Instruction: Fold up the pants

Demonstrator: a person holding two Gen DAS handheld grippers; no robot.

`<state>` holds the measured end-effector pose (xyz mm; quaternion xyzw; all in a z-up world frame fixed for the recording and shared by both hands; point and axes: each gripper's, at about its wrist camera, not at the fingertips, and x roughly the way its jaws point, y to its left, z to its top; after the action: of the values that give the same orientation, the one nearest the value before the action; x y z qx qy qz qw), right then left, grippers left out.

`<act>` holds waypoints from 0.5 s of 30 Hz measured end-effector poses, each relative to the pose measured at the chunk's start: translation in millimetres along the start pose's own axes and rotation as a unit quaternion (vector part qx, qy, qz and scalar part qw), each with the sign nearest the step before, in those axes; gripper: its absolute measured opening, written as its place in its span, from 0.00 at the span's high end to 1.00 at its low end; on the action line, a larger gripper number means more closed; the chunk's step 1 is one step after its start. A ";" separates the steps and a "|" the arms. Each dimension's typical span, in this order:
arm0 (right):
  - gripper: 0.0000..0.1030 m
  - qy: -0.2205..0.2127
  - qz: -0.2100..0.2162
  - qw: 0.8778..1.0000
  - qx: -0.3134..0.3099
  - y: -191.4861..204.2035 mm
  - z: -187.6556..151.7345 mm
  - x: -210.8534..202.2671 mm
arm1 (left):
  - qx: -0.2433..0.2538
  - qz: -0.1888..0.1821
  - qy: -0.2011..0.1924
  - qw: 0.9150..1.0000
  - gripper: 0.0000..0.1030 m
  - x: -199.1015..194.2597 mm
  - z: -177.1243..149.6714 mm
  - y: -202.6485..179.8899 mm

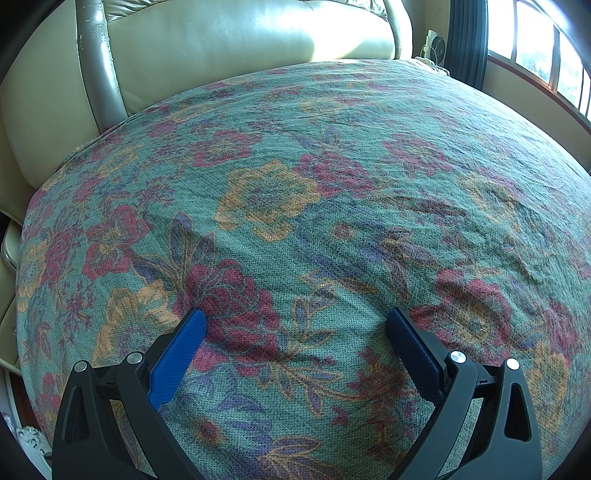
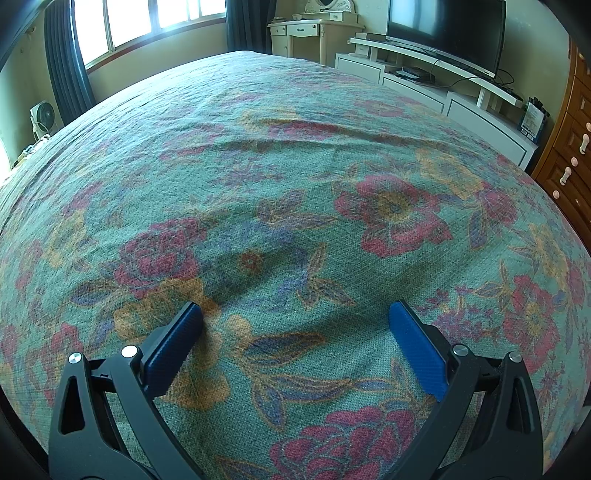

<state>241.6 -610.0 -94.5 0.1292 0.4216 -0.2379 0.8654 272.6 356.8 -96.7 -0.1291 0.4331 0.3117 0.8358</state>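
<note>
Two grippers, both with jaws spread wide and nothing between them. The left gripper (image 1: 295,321) hangs just over a floral bedspread (image 1: 295,177), blue pads (image 1: 177,362) angled outward, only teal fabric with red and yellow flowers showing in the gap. Same deal for the right gripper (image 2: 295,315): pads (image 2: 417,354) far apart, bare bedspread (image 2: 295,155) underneath, a few soft wrinkles running across it further out.

Pants? Can't spot them in either view, so no telling where they are.

Past the left gripper the bed runs up to a cream padded headboard (image 1: 240,33), with a small fan (image 1: 436,44) and dark curtain (image 1: 467,40) off in the corner by a window (image 1: 535,40). From the right wrist, the far edge of the bed meets a window (image 2: 147,22), a curtain (image 2: 66,62), a fan (image 2: 44,114), a cream dresser (image 2: 314,33), a white TV stand (image 2: 443,92) with a TV (image 2: 447,29) on it, and wooden drawers (image 2: 569,155) on the right edge.
</note>
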 end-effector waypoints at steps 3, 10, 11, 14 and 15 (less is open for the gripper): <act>0.02 0.000 -0.001 1.000 -0.001 -0.4 0.0 -0.4 | 0.000 0.000 0.000 1.000 0.06 0.0 0.0 0.0; 0.02 0.000 -0.001 1.000 0.000 -0.6 -0.3 -0.3 | 0.000 0.000 0.000 1.000 0.06 -0.2 -0.2 0.0; 0.02 0.000 -0.001 1.000 0.000 -0.7 -0.4 -0.2 | 0.000 0.000 0.000 1.000 0.06 0.0 -0.2 0.0; 0.02 0.000 -0.001 1.000 -0.001 -0.5 -0.4 -0.3 | 0.000 0.000 0.000 1.000 0.06 0.7 1.1 0.4; 0.02 -0.001 -0.001 1.000 0.000 -0.6 -0.6 -0.2 | 0.000 0.000 0.000 1.000 0.06 0.6 1.1 0.3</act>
<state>240.8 -610.2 -94.7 0.1283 0.4213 -0.2385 0.8656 273.3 357.8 -96.5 -0.1289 0.4331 0.3117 0.8359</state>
